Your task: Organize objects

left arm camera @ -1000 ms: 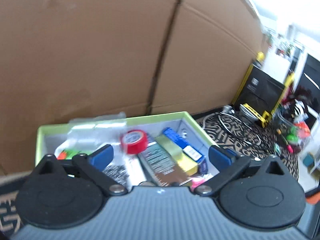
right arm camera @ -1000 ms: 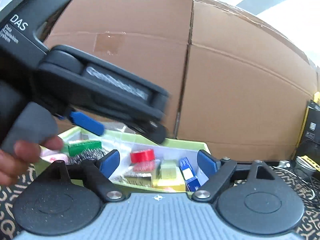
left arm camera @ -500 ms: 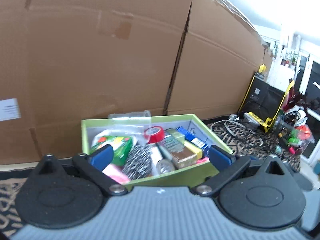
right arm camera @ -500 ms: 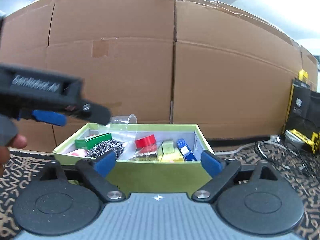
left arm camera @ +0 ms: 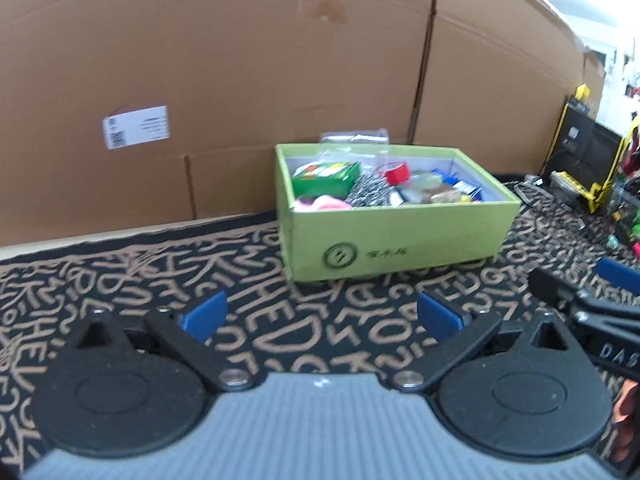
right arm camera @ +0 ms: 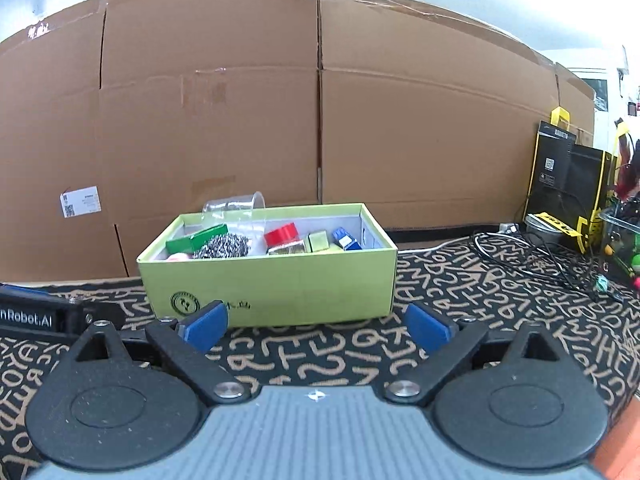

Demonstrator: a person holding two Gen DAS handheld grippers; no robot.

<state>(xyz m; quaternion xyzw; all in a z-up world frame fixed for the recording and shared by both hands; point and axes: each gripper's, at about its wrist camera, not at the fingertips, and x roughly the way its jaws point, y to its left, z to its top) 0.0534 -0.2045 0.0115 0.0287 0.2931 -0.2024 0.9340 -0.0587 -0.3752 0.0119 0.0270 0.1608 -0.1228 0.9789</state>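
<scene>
Your left tool [left arm camera: 320,316] stands open with nothing between its blue pads, above the patterned mat [left arm camera: 120,280]. Ahead of it and slightly right sits the green box [left arm camera: 396,236], against the cardboard wall [left arm camera: 240,60]. Inside, from left to right: a green packet [left arm camera: 324,178], a steel scourer [left arm camera: 368,196], a red tape roll [left arm camera: 396,172] and a blue box [left arm camera: 464,186]. Your right tool [right arm camera: 316,326] has just been opening; its pads stand wide with nothing between them, and the green box [right arm camera: 280,284] sits straight ahead. Cables [right arm camera: 532,256] lie to its right.
</scene>
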